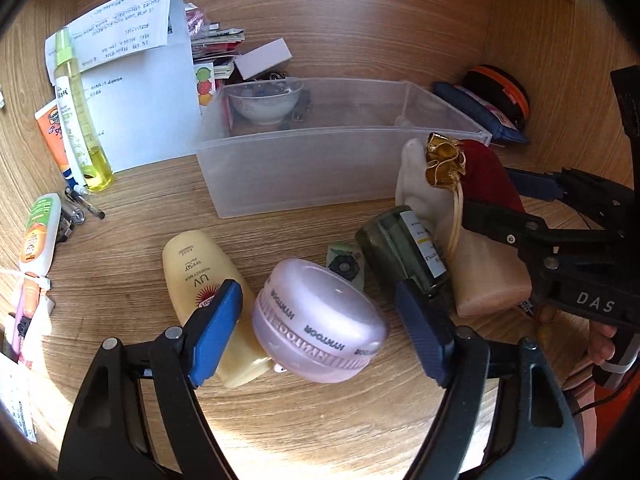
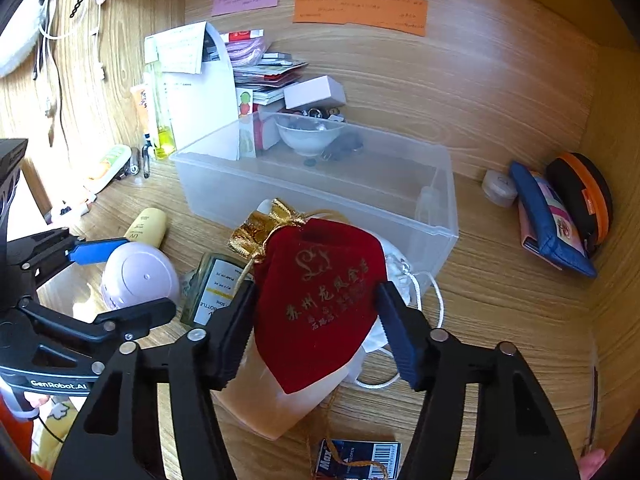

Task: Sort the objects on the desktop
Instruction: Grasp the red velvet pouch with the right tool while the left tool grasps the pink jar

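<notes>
A lilac round jar [image 1: 320, 320] lies tilted on the desk between the open jaws of my left gripper [image 1: 320, 336]; the fingers stand apart from its sides. A yellow UV sunscreen tube [image 1: 208, 292] lies to its left, a dark green glass bottle [image 1: 404, 248] to its right. My right gripper [image 2: 316, 328] straddles a red velvet pouch [image 2: 320, 296] with a gold top, which rests on a pale peach bottle [image 2: 280, 396]. Its fingers [image 2: 400, 332] touch the pouch's sides. A clear plastic bin [image 2: 440, 236] stands behind.
A white bowl [image 2: 306, 138] with small items stands behind the bin by papers and booklets [image 2: 200, 92]. A spray bottle [image 1: 80, 120] and tubes stand at left. A blue pouch [image 2: 552, 224] and an orange-rimmed case [image 2: 588, 200] lean at right. A barcode card [image 2: 360, 460] lies near.
</notes>
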The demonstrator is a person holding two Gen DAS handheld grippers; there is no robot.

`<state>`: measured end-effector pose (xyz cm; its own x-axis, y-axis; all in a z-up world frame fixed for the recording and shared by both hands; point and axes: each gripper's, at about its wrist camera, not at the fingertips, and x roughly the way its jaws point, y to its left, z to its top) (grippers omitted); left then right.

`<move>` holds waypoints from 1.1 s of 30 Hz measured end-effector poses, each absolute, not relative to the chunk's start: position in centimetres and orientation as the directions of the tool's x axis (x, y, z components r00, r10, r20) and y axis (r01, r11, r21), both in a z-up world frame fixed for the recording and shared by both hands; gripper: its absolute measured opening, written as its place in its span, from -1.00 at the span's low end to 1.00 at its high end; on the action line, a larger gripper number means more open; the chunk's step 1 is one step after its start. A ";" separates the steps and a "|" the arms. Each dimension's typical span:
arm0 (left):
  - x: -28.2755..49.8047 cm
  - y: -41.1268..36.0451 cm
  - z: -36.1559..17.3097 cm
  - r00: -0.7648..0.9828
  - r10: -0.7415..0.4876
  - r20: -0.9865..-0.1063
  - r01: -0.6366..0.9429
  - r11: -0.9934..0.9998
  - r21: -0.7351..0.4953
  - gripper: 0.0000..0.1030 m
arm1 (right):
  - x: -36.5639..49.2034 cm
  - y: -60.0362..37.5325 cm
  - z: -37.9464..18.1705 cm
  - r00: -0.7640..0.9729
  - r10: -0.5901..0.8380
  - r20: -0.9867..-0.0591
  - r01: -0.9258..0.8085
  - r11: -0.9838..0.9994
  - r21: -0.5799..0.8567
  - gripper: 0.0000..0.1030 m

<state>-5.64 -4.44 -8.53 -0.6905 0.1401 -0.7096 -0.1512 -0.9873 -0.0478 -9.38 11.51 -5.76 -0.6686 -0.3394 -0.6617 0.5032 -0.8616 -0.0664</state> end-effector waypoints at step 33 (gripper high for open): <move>-4.0 -4.2 -7.4 -0.714 0.124 -0.689 -0.186 -0.982 0.016 0.37 | -7.1 16.6 -1.6 -0.689 -0.476 -0.546 0.519 -0.850 0.086 -0.69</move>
<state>-3.98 -4.20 -7.37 -0.7140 0.1239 -0.6891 -0.1858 -0.9825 0.0158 -7.14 16.62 -1.56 -0.6893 -0.4759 -0.5462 0.5192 -0.8504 0.0857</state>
